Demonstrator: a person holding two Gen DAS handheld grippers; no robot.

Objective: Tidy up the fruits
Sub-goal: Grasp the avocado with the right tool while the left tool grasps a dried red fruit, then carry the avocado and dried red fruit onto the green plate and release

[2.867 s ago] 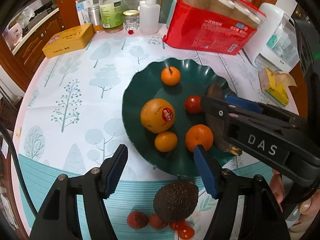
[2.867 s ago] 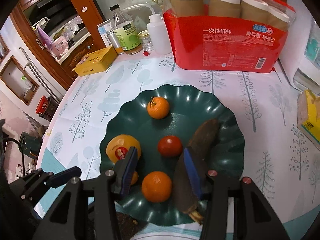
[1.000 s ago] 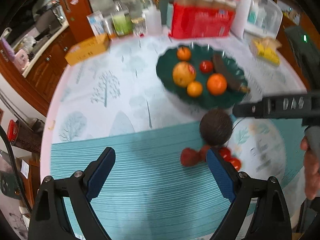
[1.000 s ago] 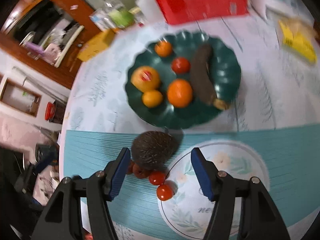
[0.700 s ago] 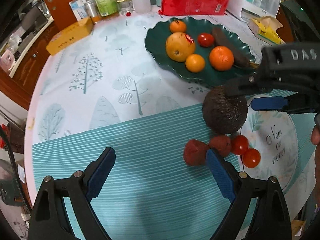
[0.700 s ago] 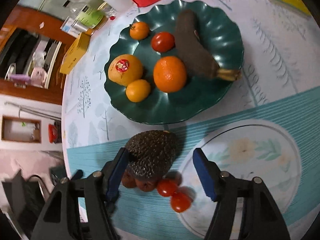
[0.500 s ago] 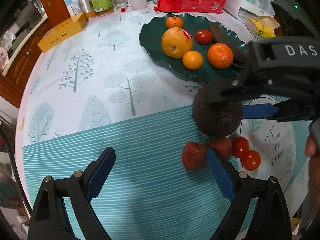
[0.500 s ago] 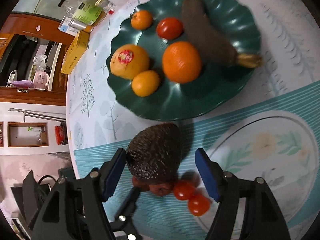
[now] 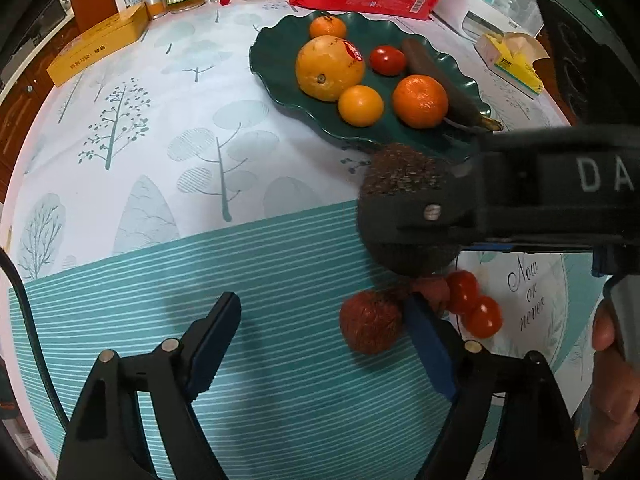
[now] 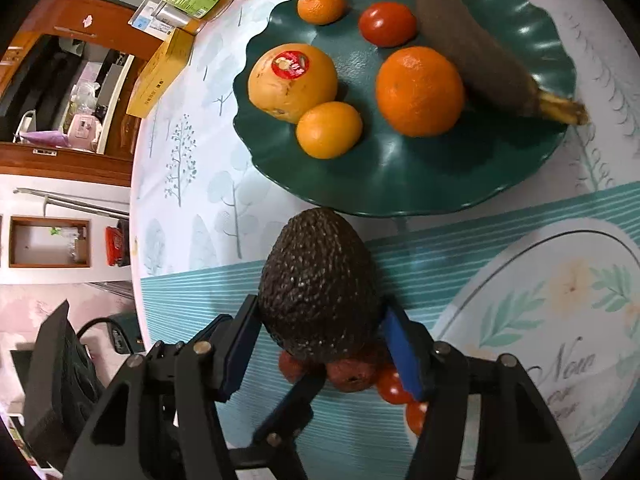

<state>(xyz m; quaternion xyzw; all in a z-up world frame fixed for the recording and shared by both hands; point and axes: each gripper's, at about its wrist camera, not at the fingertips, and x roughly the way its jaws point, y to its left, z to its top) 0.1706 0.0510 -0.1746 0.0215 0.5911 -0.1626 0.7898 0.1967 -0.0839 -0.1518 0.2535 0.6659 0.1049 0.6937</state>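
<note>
Both jaws of the right gripper (image 10: 320, 344) hug the avocado (image 10: 320, 288) between them — left gripper (image 9: 320, 336) gapes empty — so lift straight, clearing berries (image 10: 352, 372) beneath, toward the plate (image 10: 400, 184) ahead.

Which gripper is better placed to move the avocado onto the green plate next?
Right. The right gripper already has its pads on both sides of the avocado, with the green plate just ahead. The left gripper is open over the tablecloth, holding nothing.
</note>
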